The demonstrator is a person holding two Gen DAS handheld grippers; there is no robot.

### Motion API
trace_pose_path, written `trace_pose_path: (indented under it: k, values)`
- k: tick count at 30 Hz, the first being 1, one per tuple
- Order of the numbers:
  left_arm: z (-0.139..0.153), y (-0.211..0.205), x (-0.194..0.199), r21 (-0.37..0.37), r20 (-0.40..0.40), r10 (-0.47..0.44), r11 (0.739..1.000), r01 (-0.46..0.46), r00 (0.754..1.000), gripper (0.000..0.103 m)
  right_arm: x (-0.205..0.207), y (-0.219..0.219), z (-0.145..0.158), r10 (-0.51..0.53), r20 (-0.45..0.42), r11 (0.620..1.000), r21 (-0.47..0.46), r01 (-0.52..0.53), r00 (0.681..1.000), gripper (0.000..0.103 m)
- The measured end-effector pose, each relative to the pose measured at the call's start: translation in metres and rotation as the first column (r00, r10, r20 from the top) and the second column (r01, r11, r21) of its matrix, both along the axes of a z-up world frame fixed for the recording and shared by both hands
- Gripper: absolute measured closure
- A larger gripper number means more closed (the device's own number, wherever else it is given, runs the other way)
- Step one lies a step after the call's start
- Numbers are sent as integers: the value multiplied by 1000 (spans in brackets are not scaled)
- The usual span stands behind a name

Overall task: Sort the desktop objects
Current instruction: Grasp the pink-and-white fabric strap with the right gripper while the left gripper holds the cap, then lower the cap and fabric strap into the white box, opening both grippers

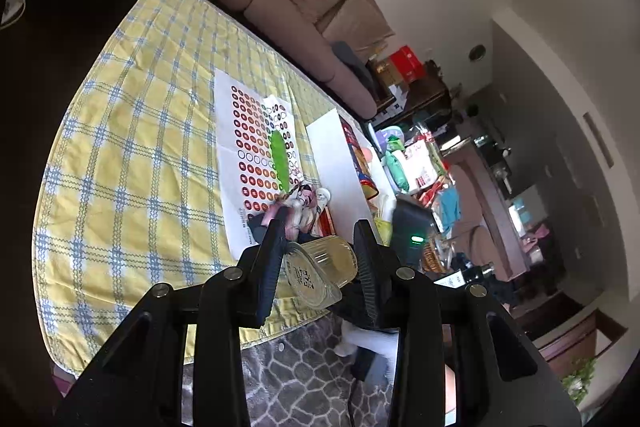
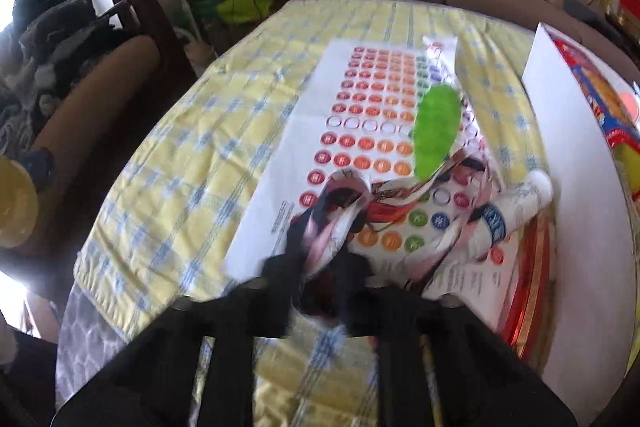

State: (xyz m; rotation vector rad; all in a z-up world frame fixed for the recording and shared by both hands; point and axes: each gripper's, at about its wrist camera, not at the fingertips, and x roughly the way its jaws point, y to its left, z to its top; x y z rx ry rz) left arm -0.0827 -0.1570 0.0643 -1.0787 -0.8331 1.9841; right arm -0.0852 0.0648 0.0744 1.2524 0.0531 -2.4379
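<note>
Print on clear jar (image 1: 320,267) lid — illegible, in left tongs (image 1: 318,247).

Motion blur smears the right gripper's fingers (image 2: 280,279) and the printed cloth (image 2: 340,223) there; whether they pinch it is unclear.

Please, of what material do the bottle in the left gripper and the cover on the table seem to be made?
The bottle looks like clear glass or hard plastic: see-through ribbed wall, glossy, yellowish inside. Which one, I cannot tell. The table cover looks like quilted cotton cloth, matte: yellow and blue checks, stitched lines, soft wrinkles.
</note>
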Motion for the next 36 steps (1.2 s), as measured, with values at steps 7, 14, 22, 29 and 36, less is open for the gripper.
trace_pose_path:
  k: [7, 14, 22, 29, 36]
  values:
    - [1, 6, 1, -12, -10, -16, 1000, 16, 1000, 70, 1, 49, 32, -46, 46, 895, -442, 62, 998, 95]
    - [8, 21, 5, -28, -3, -39, 999, 39, 999, 70, 18, 105, 130, -84, -41, 722, -691, 32, 996, 95]
    - [79, 86, -2, -75, -91, -140, 988, 133, 986, 70, 48, 177, 276, -136, -232, 713, -698, -68, 963, 95]
    - [111, 186, -19, -200, -112, -281, 946, 256, 953, 70, 56, 235, 340, -199, -297, 774, -632, -36, 934, 95]
    - [75, 285, -31, -483, -65, -388, 819, 311, 919, 70, 49, 276, 295, -248, -239, 765, -643, 38, 939, 95]
